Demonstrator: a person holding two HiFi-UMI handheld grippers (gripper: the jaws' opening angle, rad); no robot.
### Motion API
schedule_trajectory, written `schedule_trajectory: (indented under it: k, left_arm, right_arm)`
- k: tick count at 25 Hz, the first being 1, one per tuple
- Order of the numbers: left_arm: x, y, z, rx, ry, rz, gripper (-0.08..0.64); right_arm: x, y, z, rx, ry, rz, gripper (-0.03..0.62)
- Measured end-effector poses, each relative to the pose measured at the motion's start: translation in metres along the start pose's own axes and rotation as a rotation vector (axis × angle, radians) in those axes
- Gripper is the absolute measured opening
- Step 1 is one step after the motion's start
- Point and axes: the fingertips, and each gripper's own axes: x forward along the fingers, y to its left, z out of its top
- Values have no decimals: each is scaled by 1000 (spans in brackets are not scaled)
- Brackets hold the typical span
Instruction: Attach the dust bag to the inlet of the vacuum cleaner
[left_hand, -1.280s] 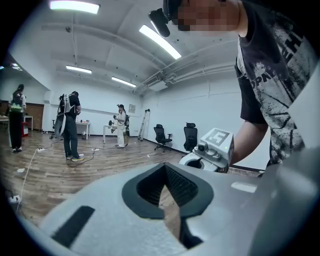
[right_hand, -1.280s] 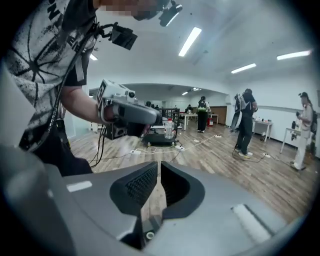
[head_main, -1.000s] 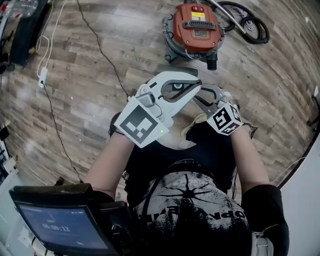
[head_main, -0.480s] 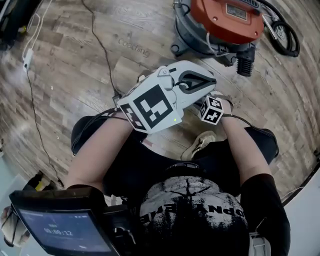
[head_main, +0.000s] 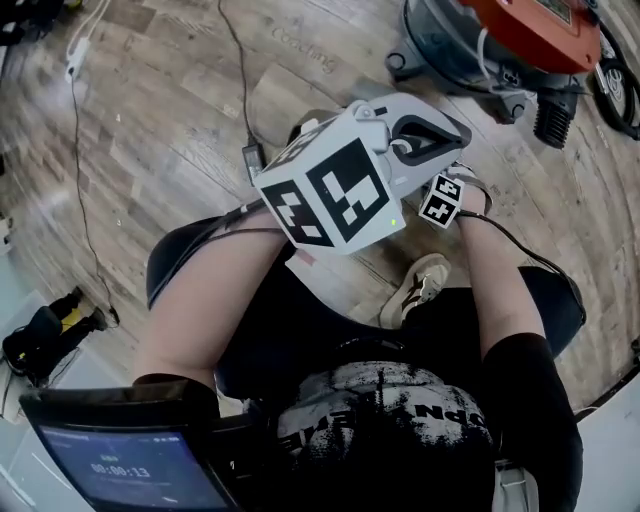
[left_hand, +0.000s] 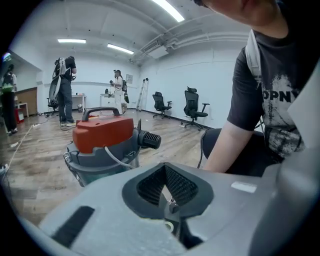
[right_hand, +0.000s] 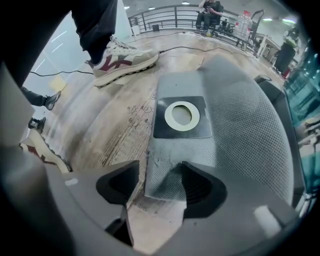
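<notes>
The vacuum cleaner (left_hand: 102, 142) has an orange lid, a grey drum and a black ribbed inlet (left_hand: 148, 139); it stands on the wood floor ahead of my left gripper (left_hand: 167, 195), which is shut and empty. In the head view the vacuum (head_main: 480, 45) is at the top right, beyond the left gripper (head_main: 430, 135). The grey dust bag (right_hand: 235, 125) lies flat on the floor, its dark collar with a white ring (right_hand: 182, 115) facing up. My right gripper (right_hand: 157, 187) points down over the bag's near edge; its jaws have just been opening and the pads do not touch the bag.
The person's shoe (right_hand: 122, 60) stands beside the bag. A black cable (head_main: 238, 70) and a plug box (head_main: 252, 158) lie on the floor left of the grippers. The vacuum's hose (head_main: 620, 90) coils at the far right. People and office chairs (left_hand: 192, 107) are far off.
Both grippers have sunk toward the floor and the vacuum has come nearer in the head view. The right gripper has tipped downward and now shows mostly behind the left one.
</notes>
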Motion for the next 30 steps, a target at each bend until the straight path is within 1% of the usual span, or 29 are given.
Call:
schedule_trajectory:
  k: [3,4,6,7,8,10,12,13,16,18,20,24,30]
  left_arm:
    - [-1,-4,-5,-40,3,1,3]
    - [-2,-7,-6,-46,3,-1,3]
    - [-2,-10,-9,-51,6,-3,3]
    - [-2,-11,-11,-53,11,-3,3]
    - [-2,-12,-12,-54,15,-4,3]
    - [0,-14,-12,-54,15,-10,3]
    - [2,-15,-10,-45,12,-16,3]
    - [3,-15,-8,-39,12,-18,3]
    - [4,-13,-9,-30,19,-16,3]
    - [5,-9,-10,-27,28,-10,3]
    - [8,-5,-11,-11,38,-7,3]
    - [16,-1,-12,33,59,-8,3]
    - [23,9,-3,94,61,-10,3]
  right_arm:
    - [8,0,-8,15,39,-30,253]
    - [9,-1,-10,15,50,-38,222]
    - [11,-2,-10,15,59,-42,232]
    - [12,-3,-9,16,58,-43,227]
    - [11,-4,-8,19,57,-48,198]
    - [9,-7,-8,34,54,-64,104]
    - [10,-11,-7,48,30,-74,61]
    - [9,-13,-6,50,17,-73,53]
    - [-3,-20,-2,60,12,-62,43]
    - [-15,-28,4,92,-21,-49,41]
    - [-32,-40,9,99,-52,-46,41]
    - [-73,-62,14,73,-106,-23,40]
    - [-153,-97,9,16,-135,-23,38]
